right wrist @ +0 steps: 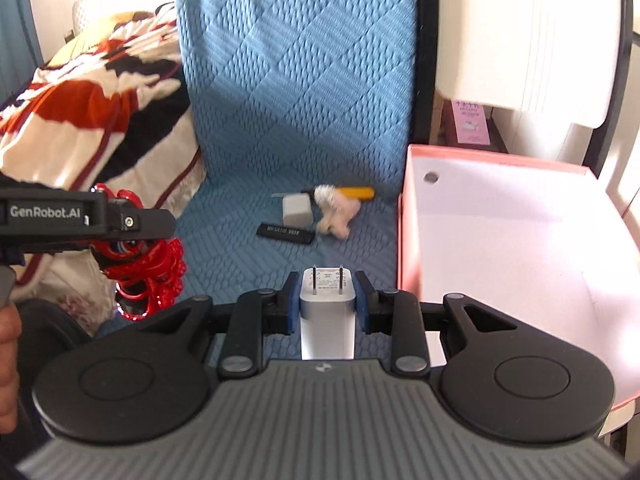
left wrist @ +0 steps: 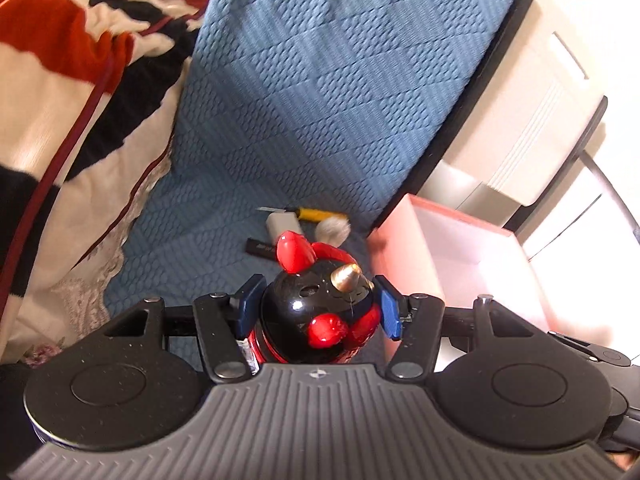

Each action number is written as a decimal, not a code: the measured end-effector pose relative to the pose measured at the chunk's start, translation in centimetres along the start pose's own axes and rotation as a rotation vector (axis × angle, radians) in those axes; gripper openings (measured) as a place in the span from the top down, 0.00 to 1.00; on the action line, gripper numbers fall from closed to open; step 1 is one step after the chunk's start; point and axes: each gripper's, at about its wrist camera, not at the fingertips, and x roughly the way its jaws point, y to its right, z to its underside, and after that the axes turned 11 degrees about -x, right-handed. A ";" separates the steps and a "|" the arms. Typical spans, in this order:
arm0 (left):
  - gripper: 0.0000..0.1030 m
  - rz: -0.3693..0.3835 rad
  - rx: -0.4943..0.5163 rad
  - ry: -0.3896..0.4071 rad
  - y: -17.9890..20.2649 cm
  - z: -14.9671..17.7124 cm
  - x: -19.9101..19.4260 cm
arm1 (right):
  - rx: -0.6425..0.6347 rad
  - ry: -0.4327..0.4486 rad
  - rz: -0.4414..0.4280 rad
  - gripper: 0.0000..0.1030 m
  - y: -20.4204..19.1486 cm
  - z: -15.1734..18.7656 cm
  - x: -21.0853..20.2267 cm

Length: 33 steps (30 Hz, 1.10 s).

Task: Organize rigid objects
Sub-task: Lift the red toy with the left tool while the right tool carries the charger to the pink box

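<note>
My left gripper (left wrist: 320,308) is shut on a round black and red toy figure (left wrist: 316,316) with a gold horn, its blue pads pressing both sides. My right gripper (right wrist: 328,300) is shut on a white plug charger (right wrist: 327,312), prongs pointing away. Both hang above a blue quilted bed cover (right wrist: 300,100). On the cover ahead lie a white charger block (right wrist: 296,210), a black bar (right wrist: 285,234), a yellow-handled tool (right wrist: 356,193) and a small plush toy (right wrist: 334,212). An open pink box (right wrist: 500,240) with a white inside stands to their right.
A red, white and black blanket (left wrist: 80,80) is heaped on the left. White furniture (left wrist: 540,100) stands past the bed's right edge. In the right wrist view the left tool's black housing (right wrist: 80,216) shows at left with red coils (right wrist: 148,272) below it.
</note>
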 end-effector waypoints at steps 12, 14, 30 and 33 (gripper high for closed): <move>0.38 0.062 0.051 0.051 8.3 -1.3 -1.4 | 0.008 0.086 0.034 0.70 5.1 -2.2 -5.0; 0.38 0.082 0.060 0.059 9.9 -1.5 -1.3 | 0.006 0.102 0.044 0.70 6.1 -2.6 -5.8; 0.38 0.140 0.130 0.008 17.9 1.6 5.2 | 0.039 0.086 0.121 0.70 14.4 -1.0 -5.9; 0.38 0.142 0.137 -0.019 18.5 2.5 7.2 | 0.051 0.055 0.123 0.70 15.6 0.2 -4.9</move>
